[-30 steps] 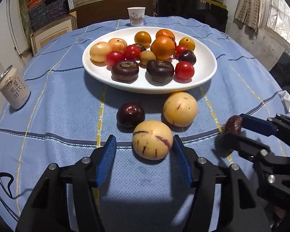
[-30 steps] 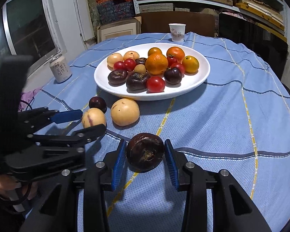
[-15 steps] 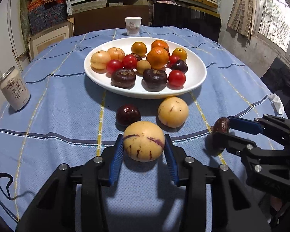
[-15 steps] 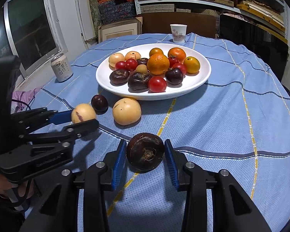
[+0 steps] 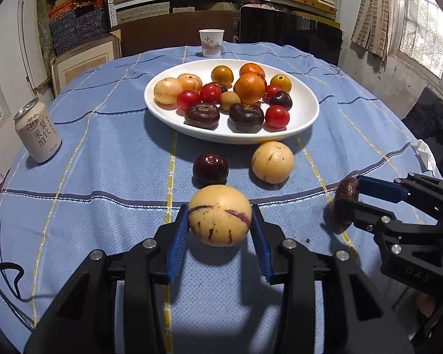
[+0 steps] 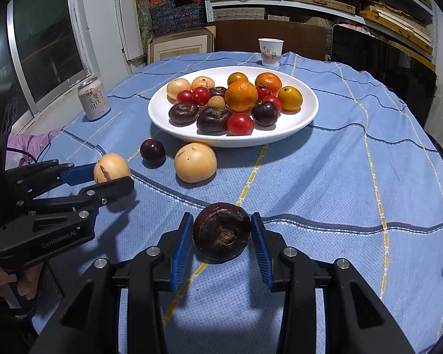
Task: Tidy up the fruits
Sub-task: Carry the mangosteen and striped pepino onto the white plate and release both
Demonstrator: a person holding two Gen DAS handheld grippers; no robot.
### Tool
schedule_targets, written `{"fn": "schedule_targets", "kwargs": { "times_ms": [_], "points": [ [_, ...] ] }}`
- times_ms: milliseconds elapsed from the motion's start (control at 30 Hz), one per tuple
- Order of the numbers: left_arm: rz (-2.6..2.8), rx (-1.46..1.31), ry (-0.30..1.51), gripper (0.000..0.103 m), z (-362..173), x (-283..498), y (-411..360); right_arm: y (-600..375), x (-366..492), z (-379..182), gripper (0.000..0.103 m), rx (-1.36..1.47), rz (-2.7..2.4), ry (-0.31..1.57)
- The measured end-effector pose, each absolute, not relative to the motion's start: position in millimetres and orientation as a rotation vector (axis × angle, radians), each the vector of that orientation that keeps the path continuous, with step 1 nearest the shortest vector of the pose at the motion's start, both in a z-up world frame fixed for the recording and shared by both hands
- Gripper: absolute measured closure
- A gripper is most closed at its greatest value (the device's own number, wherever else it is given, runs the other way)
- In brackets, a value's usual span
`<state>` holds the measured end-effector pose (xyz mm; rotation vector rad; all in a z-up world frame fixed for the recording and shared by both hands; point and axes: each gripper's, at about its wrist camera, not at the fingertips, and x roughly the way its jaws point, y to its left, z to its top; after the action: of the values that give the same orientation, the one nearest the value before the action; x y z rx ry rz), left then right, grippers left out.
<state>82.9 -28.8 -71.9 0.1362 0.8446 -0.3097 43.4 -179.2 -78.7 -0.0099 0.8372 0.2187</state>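
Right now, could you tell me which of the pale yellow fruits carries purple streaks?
The pale fruit clamped in the left claw; the plain one on the cloth beside the plate shows only faint marks.

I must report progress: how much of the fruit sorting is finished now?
Done: many fruits lie on the plate. In hand: left gripper holds a striped melon, right gripper a dark fruit. Left: a plum and a yellow fruit on the cloth.

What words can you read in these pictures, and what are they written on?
"GenRobot.AI": on the left claw's black body.
"UAS", partly cut off: on the right claw's black body.
"莱阳 梨汁": large letters on the can; its small print is too blurred.
"中国" in red: on the paper cup; the rest is too small.
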Motion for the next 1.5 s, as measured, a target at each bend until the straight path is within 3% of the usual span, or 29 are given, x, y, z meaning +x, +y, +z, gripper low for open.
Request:
{"fn": "schedule_targets", "kwargs": {
  "times_ms": [333, 733, 1400, 1500],
  "points": [
    [-0.329, 0.11, 0.812, 0.063, -53, 73, -15, -186, 29, -68, 0.063, 0.021, 0.225, 0.807],
    [-0.384, 0.13, 0.777, 0.063, 1, 134, -39, -226, 93, 9, 0.063, 0.037, 0.192, 0.702],
    [-0.377, 0.128, 0.937, 0.062, -55, 230, -70, -185, 259, -13, 0.063, -0.042, 0.288, 0.777],
    [-0.377, 0.126, 0.922, 0.048, -51, 229, -67, -181, 265, -18, 0.052, -0.051, 0.272, 0.776]
  ]
}}
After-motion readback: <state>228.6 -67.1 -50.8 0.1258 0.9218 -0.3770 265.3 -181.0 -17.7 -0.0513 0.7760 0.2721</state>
